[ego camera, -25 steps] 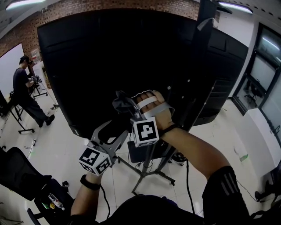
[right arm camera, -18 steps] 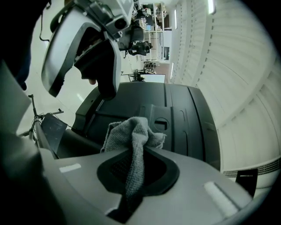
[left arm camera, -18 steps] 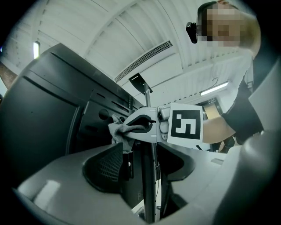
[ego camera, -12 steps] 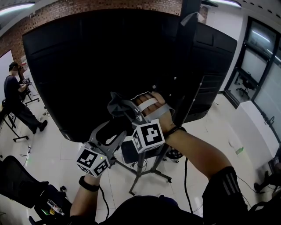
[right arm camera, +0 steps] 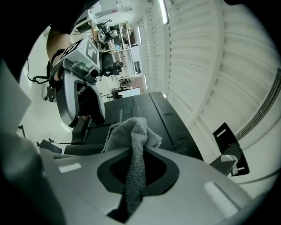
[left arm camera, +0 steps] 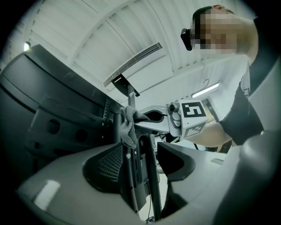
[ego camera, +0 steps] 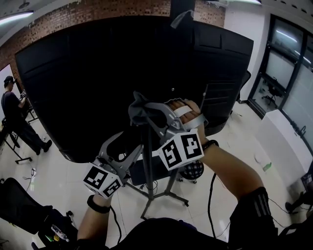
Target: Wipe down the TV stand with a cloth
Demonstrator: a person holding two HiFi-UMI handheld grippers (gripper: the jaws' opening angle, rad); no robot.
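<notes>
A person (ego camera: 12, 117) stands at far left on the pale tiled floor (ego camera: 63, 180), a brick wall (ego camera: 98, 10) behind.

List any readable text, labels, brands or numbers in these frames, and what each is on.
No readable words, brands or numbers in any view.
Left marker cube: black-and-white square pattern only, no text.
Right marker cube: the same, a pattern and no text.
TV back: plain black, no legible label.
Cloth: no tag showing.
Small colourful item at lower left: too small to read.
</notes>
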